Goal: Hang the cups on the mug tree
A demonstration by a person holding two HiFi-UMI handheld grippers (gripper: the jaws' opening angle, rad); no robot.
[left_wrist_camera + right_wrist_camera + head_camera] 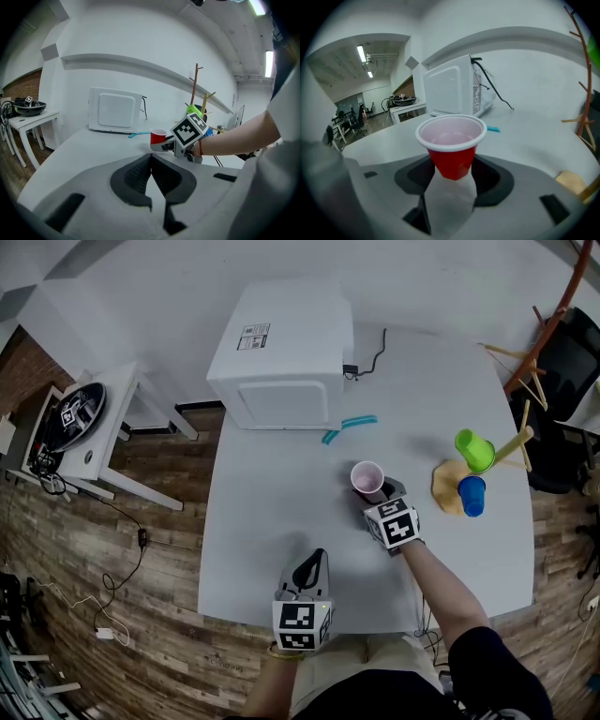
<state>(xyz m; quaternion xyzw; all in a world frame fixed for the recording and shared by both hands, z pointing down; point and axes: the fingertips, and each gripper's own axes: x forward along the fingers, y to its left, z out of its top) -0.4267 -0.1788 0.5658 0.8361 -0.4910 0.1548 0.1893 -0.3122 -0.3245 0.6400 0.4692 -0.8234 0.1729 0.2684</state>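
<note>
A red cup (367, 478) with a white inside stands upright over the middle of the white table (272, 512). My right gripper (380, 489) is shut on its lower part. In the right gripper view the red cup (452, 143) sits between the two jaws of the right gripper (452, 168). The wooden mug tree (448, 486) stands at the table's right, carrying a green cup (474, 450) and a blue cup (472, 495). My left gripper (315, 563) is shut and empty near the table's front edge. In its own view the left gripper (151, 157) faces the red cup (157, 137).
A white microwave (281, 352) stands at the back of the table, with a teal object (349, 426) lying in front of it. A small white side table (80, 423) bearing a black item is on the far left. A chair (572, 362) stands beyond the mug tree.
</note>
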